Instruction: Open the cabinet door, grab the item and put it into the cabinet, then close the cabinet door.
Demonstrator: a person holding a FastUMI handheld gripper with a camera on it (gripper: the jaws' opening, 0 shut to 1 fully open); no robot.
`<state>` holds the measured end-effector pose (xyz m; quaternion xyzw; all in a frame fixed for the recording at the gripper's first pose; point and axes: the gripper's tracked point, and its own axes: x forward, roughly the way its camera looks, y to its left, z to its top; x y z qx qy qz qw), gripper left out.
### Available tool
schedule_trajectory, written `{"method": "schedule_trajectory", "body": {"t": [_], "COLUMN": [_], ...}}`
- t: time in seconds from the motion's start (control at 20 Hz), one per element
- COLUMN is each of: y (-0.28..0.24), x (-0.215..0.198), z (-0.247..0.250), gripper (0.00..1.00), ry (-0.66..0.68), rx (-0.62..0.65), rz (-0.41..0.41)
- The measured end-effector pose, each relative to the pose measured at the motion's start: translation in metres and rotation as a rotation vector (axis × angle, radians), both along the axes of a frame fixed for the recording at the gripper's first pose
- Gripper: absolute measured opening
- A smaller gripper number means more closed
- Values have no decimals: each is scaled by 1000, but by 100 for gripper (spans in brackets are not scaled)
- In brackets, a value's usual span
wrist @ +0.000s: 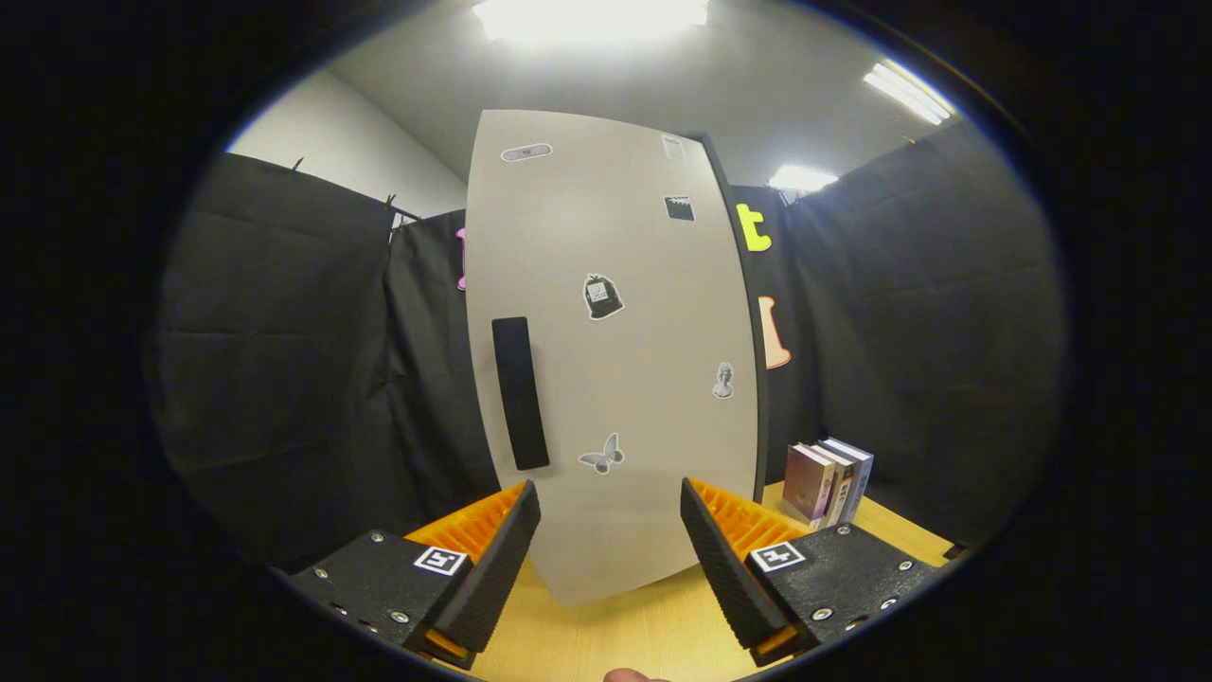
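Black handle (520, 393) standing upright ahead of the fingers (611, 540), leftward on the door (625, 379). Fingers gaping wide, gripping nothing.

No words, brands or numbers can be made out. The stickers on the cabinet door (615, 360) are small pictures, a butterfly (602, 458) and a bust (723, 380) among them, and any print is too small to read. Square coded markers sit on the hand-held gripper (611, 530), whose fingers are spread apart, gripping nothing. The book (828, 479) spines are blurred.
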<state>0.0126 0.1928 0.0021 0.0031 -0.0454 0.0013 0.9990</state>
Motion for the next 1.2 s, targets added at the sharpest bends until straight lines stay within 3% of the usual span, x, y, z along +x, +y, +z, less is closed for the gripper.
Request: {"method": "schedule_trajectory", "body": {"t": [0.3, 0.85, 1.2], "y": [-2, 17, 17], "x": [-4, -8, -8], "z": [-2, -6, 5], "gripper": [93, 93, 93], "ry": [13, 44, 32], "rx": [-2, -39, -53], "rz": [-19, 35, 13]}}
